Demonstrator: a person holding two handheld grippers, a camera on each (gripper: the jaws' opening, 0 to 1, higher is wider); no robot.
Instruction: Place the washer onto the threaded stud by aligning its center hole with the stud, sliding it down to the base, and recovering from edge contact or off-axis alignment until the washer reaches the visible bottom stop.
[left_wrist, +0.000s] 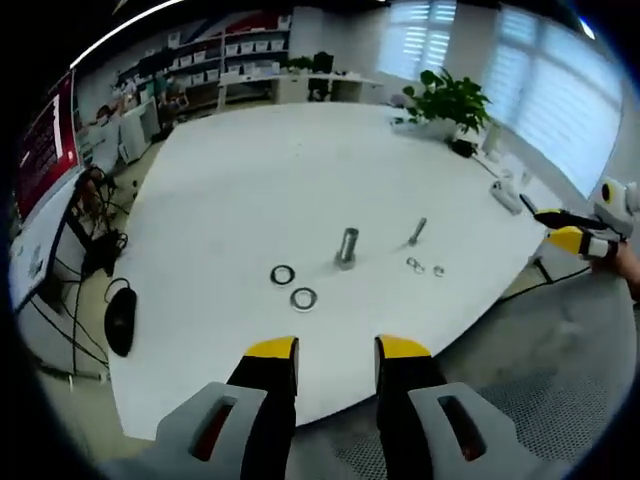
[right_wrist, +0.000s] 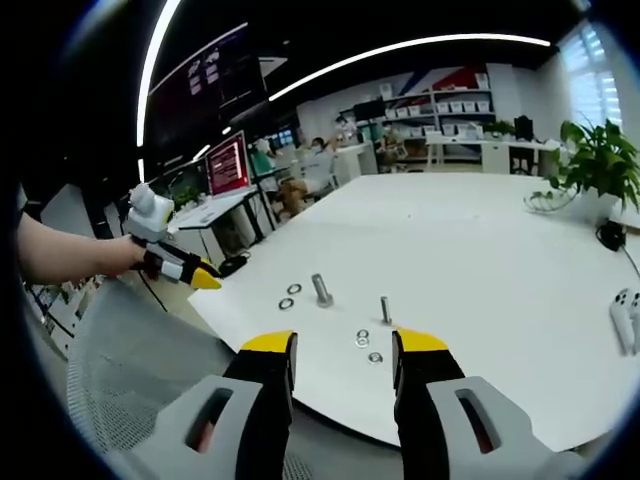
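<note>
On the white table (left_wrist: 260, 170) an upright threaded stud (left_wrist: 346, 247) stands near the front edge, with two washers (left_wrist: 283, 275) (left_wrist: 303, 298) lying flat to its left. A thinner bolt (left_wrist: 417, 232) stands to its right, beside small nuts (left_wrist: 415, 264). My left gripper (left_wrist: 336, 352) hangs open and empty off the table's front edge. In the right gripper view the stud (right_wrist: 321, 290), washers (right_wrist: 287, 303), bolt (right_wrist: 385, 309) and nuts (right_wrist: 363, 340) lie ahead of my open, empty right gripper (right_wrist: 343, 347). The other gripper (right_wrist: 205, 278) shows at left, and the right one (left_wrist: 560, 228) at the left view's right edge.
A potted plant (left_wrist: 447, 100) stands at the table's far side and a white controller (right_wrist: 628, 318) lies near its edge. Shelves (left_wrist: 245, 55), desks and a red screen (left_wrist: 45, 145) line the room. Cables and a dark object (left_wrist: 119, 318) lie on the floor at left.
</note>
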